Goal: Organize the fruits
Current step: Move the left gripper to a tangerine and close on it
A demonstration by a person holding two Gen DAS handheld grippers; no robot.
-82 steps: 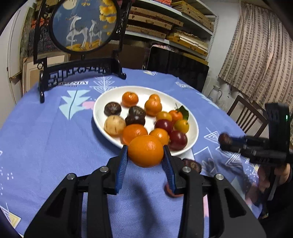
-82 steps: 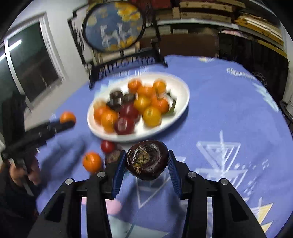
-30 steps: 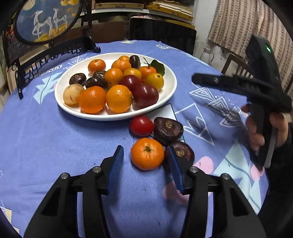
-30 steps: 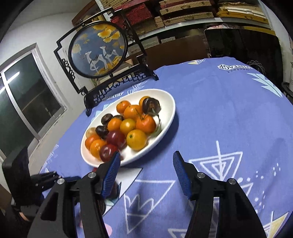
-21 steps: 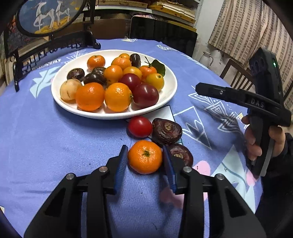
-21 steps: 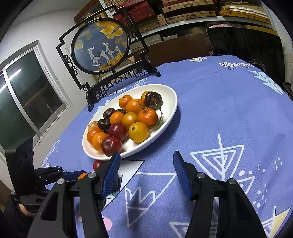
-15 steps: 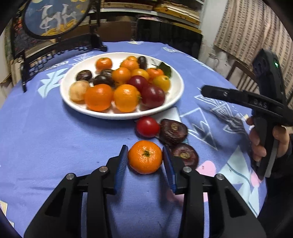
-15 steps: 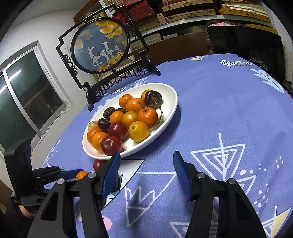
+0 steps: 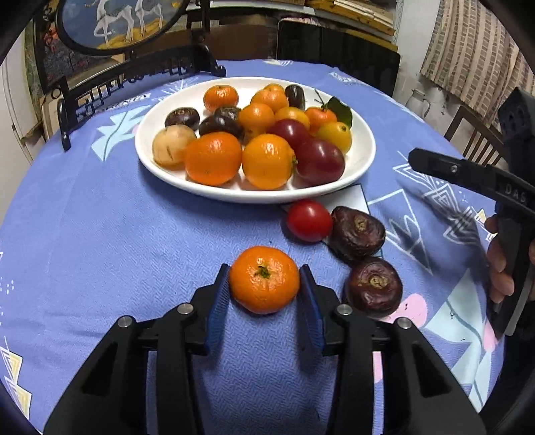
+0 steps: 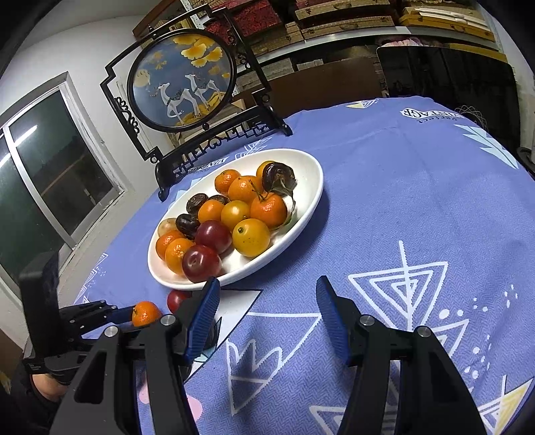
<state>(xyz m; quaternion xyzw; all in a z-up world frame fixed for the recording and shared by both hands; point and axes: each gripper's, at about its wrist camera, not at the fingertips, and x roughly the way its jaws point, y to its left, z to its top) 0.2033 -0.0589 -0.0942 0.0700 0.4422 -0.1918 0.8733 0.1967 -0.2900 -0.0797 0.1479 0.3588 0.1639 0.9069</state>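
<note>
My left gripper (image 9: 264, 284) is shut on an orange mandarin (image 9: 264, 279) and holds it just above the blue tablecloth, in front of the white plate (image 9: 362, 152) piled with fruit. A red tomato (image 9: 308, 220) and two dark wrinkled fruits (image 9: 357, 231) (image 9: 373, 287) lie on the cloth to the right of the mandarin. My right gripper (image 10: 267, 297) is open and empty, held over the cloth right of the plate (image 10: 311, 187). The mandarin (image 10: 145, 313) and tomato (image 10: 175, 300) also show in the right wrist view.
A black-framed round deer screen (image 9: 127, 26) stands behind the plate. A wooden chair (image 9: 474, 134) is at the table's right edge. Shelves and a window (image 10: 50, 174) lie beyond the round table.
My left gripper has closed on the mandarin on the cloth and lifted it slightly while backing off from the plate. My right gripper stays open and almost still.
</note>
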